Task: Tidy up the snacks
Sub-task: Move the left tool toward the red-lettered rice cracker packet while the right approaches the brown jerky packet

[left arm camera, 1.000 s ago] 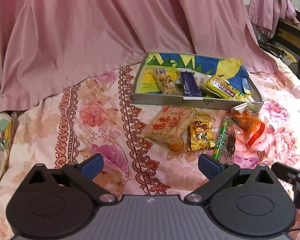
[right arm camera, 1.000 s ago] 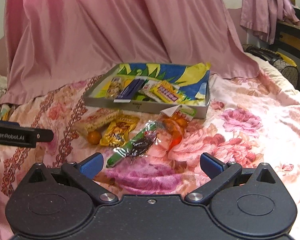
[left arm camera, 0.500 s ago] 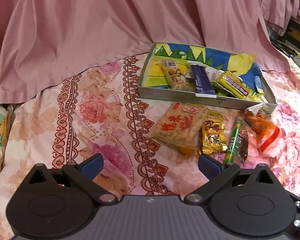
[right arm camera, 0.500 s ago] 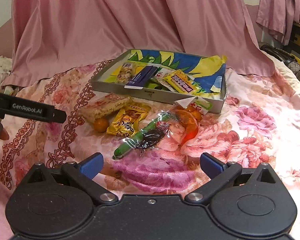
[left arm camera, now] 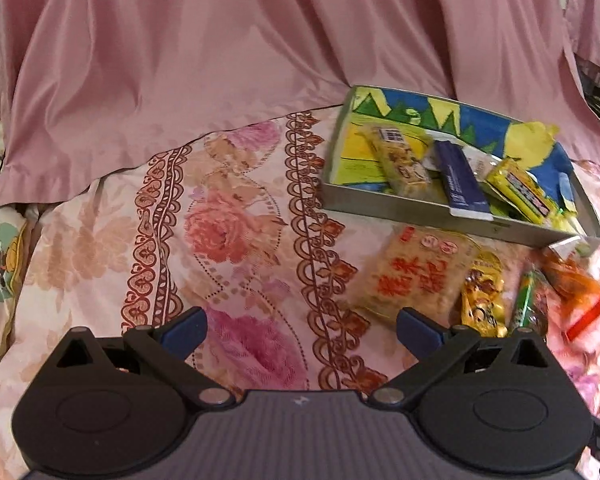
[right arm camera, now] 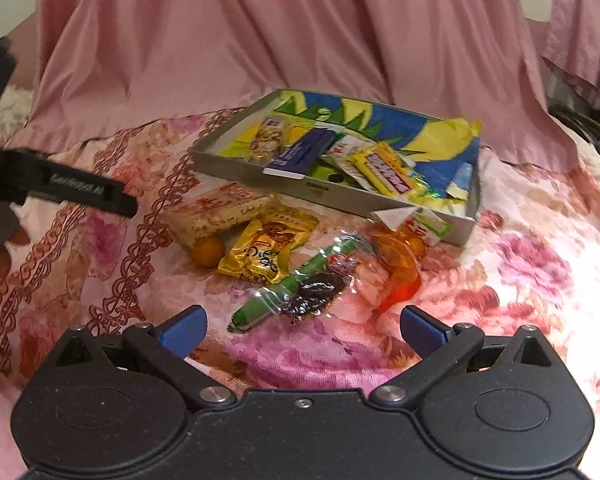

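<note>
A grey tray (right arm camera: 356, 199) with a blue, yellow and green lining holds several snack packs; it also shows in the left wrist view (left arm camera: 388, 201). Loose on the bedspread in front of it lie a rice cracker pack (right arm camera: 220, 213) (left arm camera: 414, 276), a small orange (right arm camera: 207, 251), a gold packet (right arm camera: 270, 246) (left arm camera: 482, 298), a green stick pack (right arm camera: 290, 286) (left arm camera: 524, 300) and an orange packet (right arm camera: 396, 256) (left arm camera: 572, 286). My left gripper (left arm camera: 300, 330) is open and empty, left of the snacks. My right gripper (right arm camera: 302, 326) is open and empty, just short of the green stick pack.
The floral bedspread (left arm camera: 228, 240) covers the surface. A pink sheet (left arm camera: 220, 60) drapes behind the tray. The left gripper's black body (right arm camera: 60, 188) reaches in at the left of the right wrist view. Dark furniture (right arm camera: 596, 120) stands at the far right.
Both grippers moved forward and left, so the snacks sit further right in the left view and closer in the right view. Both stayed open and empty.
</note>
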A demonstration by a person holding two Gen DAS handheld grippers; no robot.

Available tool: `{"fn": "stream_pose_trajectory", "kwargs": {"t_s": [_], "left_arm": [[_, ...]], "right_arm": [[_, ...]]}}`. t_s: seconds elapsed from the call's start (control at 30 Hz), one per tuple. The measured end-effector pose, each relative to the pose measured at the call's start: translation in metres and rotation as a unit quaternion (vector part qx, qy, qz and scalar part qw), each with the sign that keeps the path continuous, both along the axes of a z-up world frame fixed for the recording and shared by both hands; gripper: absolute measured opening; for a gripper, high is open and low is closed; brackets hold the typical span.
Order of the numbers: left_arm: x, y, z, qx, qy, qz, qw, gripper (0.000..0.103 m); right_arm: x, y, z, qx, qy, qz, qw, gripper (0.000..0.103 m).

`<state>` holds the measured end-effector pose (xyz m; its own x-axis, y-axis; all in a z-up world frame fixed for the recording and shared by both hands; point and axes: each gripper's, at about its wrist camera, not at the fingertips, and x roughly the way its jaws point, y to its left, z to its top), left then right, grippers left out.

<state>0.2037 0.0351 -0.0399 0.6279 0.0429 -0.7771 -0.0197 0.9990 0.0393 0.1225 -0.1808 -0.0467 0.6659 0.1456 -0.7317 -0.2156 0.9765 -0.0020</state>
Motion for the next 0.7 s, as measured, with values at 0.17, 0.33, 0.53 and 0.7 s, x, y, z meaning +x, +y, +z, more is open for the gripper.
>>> {"fn": "stream_pose_trajectory", "kwargs": {"t_s": [0.17,0.33,0.53,0.7], "left_arm": [[0.007,0.002,0.0,-0.011,-0.01,-0.005,0.9999,0.103],[0.018,-0.003,0.0,-0.019,-0.026,-0.028,0.9991,0.103],[0.036,-0.022,-0.006,-0.02,-0.041,-0.099,0.994,0.103],[0.048,-0.042,-0.023,0.013,-0.025,-0.158,0.987,0.103]], "right_arm": [[0.01,0.003,0.003,-0.03,-0.016,0.043,0.999,0.102],[0.013,0.001,0.005,-0.034,-0.048,0.097,0.993,0.102],[0.027,0.002,-0.004,-0.005,-0.034,0.096,0.995,0.102],[0.03,0.005,-0.014,-0.013,-0.02,0.102,0.994,0.102]]}}
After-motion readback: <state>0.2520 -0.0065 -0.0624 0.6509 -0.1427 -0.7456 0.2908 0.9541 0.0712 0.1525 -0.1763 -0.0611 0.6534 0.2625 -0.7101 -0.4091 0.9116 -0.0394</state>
